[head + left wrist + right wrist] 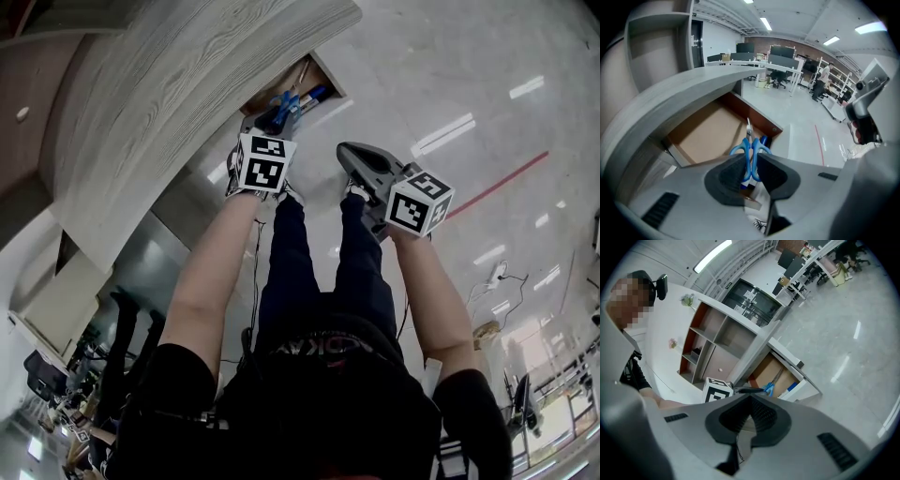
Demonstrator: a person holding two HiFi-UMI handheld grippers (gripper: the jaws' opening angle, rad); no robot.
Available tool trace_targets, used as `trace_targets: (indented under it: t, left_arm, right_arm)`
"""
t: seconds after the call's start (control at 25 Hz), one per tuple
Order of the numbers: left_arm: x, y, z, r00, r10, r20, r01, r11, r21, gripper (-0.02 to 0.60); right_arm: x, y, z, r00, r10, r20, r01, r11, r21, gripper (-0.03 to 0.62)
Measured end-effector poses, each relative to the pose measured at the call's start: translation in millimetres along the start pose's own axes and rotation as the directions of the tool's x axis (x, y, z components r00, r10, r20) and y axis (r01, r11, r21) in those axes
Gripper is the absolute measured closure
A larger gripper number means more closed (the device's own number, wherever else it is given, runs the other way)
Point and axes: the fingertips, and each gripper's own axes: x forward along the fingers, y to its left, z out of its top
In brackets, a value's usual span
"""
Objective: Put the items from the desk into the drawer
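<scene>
An open drawer [330,82] with a brown bottom [705,133] sticks out from under the curved grey desk [187,84]. My left gripper [277,116] is shut on the handles of blue scissors [751,157], whose blades point down into the drawer. A blue marker [763,140] lies in the drawer by its front wall. My right gripper [349,156] hangs to the right of the drawer over the floor, shut with nothing in it. From the right gripper view [751,401] I see the drawer [783,373], the scissors [769,389] and the left gripper's marker cube [717,391].
The person's legs [323,272] stand just below the drawer. A red line [497,187] crosses the shiny floor, and a power strip [497,274] lies to the right. Open shelves [710,341] stand behind the desk. Office desks and chairs [780,65] fill the far room.
</scene>
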Motion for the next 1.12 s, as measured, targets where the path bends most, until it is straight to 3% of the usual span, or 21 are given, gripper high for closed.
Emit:
trace_targets:
  t: [0.32, 0.64, 0.8, 0.92, 1.12]
  left_arm:
    - [12, 14, -12, 0.999, 0.013, -0.044, -0.013, 1.0, 0.014, 0.492]
    - [17, 20, -2, 1.0, 0.017, -0.023, -0.017, 1.0, 0.017, 0.491]
    - [3, 18, 4, 0.999, 0.025, 0.02, -0.025, 1.0, 0.006, 0.497]
    - [-13, 14, 9, 0.998, 0.001, 0.07, 0.0, 1.0, -0.018, 0.569]
    - [-54, 5, 17, 0.989, -0.039, 0.143, 0.049, 0.997, -0.067, 0.569]
  right_arm:
    - [8, -2, -5, 1.0, 0.001, -0.008, -0.001, 1.0, 0.011, 0.583]
    - [11, -8, 0, 1.0, 0.002, -0.011, -0.002, 1.0, 0.021, 0.583]
    - [9, -1, -2, 1.0, 0.01, -0.009, -0.01, 1.0, 0.008, 0.583]
    - [8, 7, -1, 1.0, 0.017, -0.01, -0.017, 1.0, -0.016, 0.583]
    - [-1, 31, 5, 1.0, 0.028, -0.01, -0.029, 0.997, -0.077, 0.583]
